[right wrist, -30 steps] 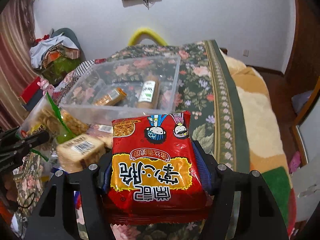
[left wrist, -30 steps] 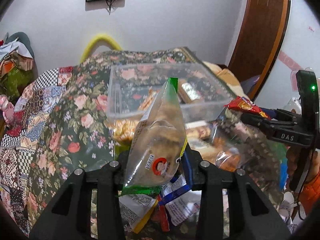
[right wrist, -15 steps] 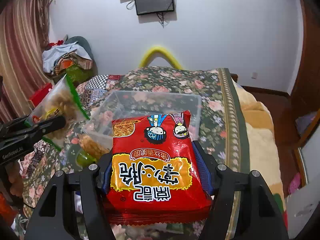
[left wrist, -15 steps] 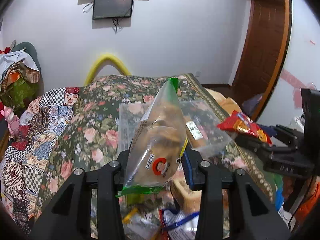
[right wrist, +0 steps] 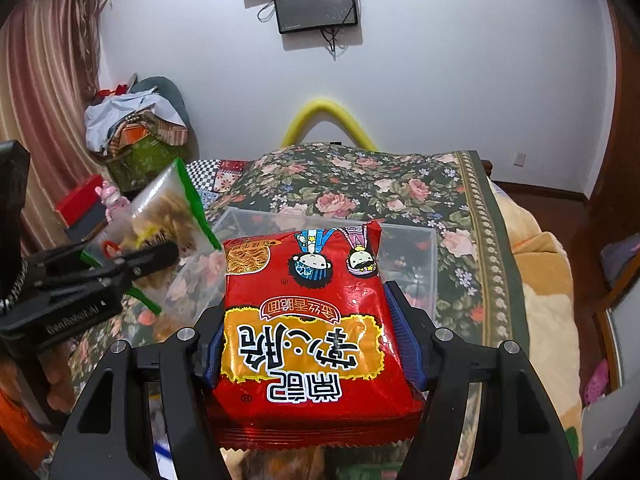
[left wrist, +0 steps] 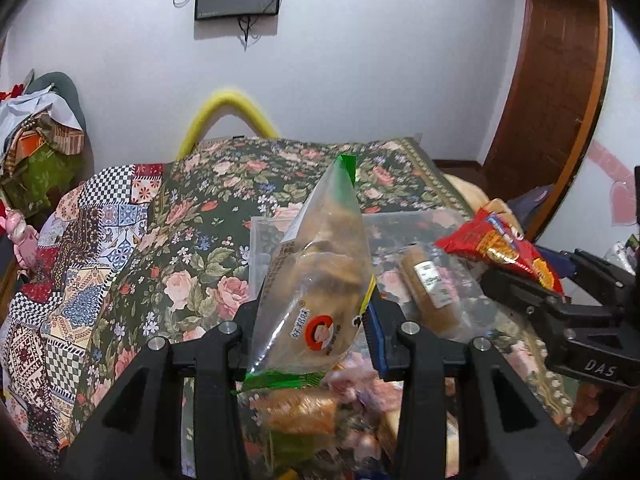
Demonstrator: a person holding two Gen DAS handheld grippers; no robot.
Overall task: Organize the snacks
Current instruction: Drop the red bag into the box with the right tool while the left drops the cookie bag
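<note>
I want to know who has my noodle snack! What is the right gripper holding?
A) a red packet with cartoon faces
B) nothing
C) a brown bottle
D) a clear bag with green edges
A: the right gripper is clamped on the red packet with two cartoon faces, while the clear bag with green edges sits in the left gripper.

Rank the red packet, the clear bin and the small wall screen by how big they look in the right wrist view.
1. Red packet, though it is nearest the camera.
2. Clear bin, partly hidden behind it.
3. Wall screen.
</note>
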